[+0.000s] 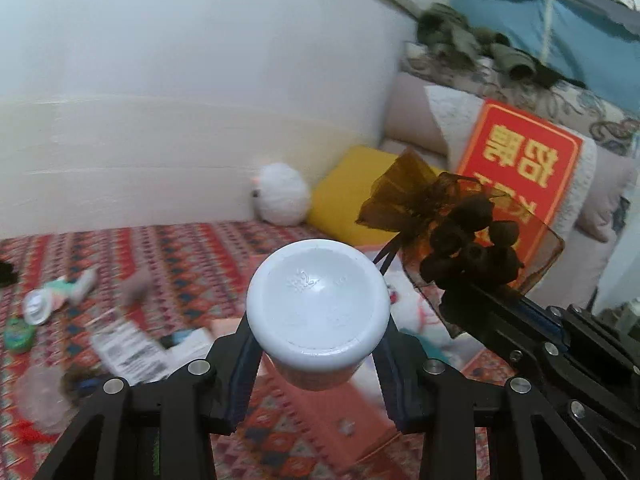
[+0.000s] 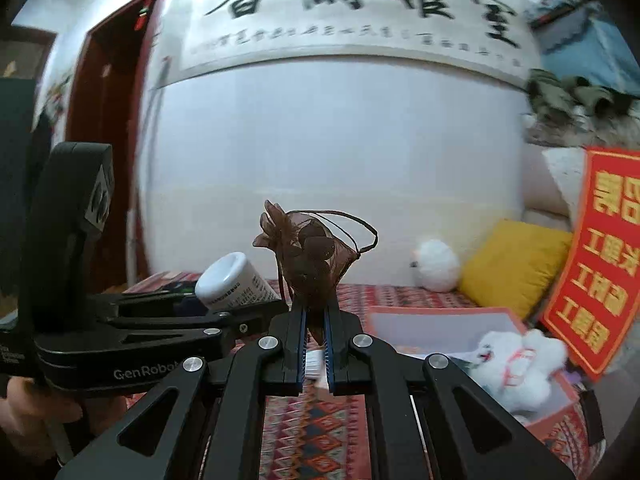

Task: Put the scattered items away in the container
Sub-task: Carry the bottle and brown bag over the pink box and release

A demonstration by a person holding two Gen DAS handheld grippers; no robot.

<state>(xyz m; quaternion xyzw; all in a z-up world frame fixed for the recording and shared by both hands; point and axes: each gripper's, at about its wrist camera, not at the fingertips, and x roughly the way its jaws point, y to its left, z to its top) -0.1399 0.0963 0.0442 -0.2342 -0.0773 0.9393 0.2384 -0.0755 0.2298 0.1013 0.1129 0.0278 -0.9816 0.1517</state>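
Observation:
My left gripper (image 1: 318, 336) is shut on a white plastic jar (image 1: 318, 308), whose round end faces the camera. Below it lies the pink cardboard box (image 1: 328, 412), blurred, with a white plush toy (image 1: 414, 312) inside. My right gripper (image 2: 314, 312) is shut on the bottom of a brown sheer pouch (image 2: 314, 258) full of dark lumps. That pouch (image 1: 460, 232) hangs just right of the jar in the left wrist view. In the right wrist view the jar (image 2: 236, 280) is at the left and the box (image 2: 420, 330) at the lower right, with the plush toy (image 2: 516, 364) in it.
On the red patterned blanket (image 1: 180, 252) to the left lie a squeezed tube (image 1: 60, 296), a green item (image 1: 18, 334), a printed leaflet (image 1: 132, 352) and a clear wrapper (image 1: 40, 400). A white fluffy ball (image 1: 282, 194), a yellow cushion (image 1: 348, 196) and a red sign (image 1: 520, 164) stand behind.

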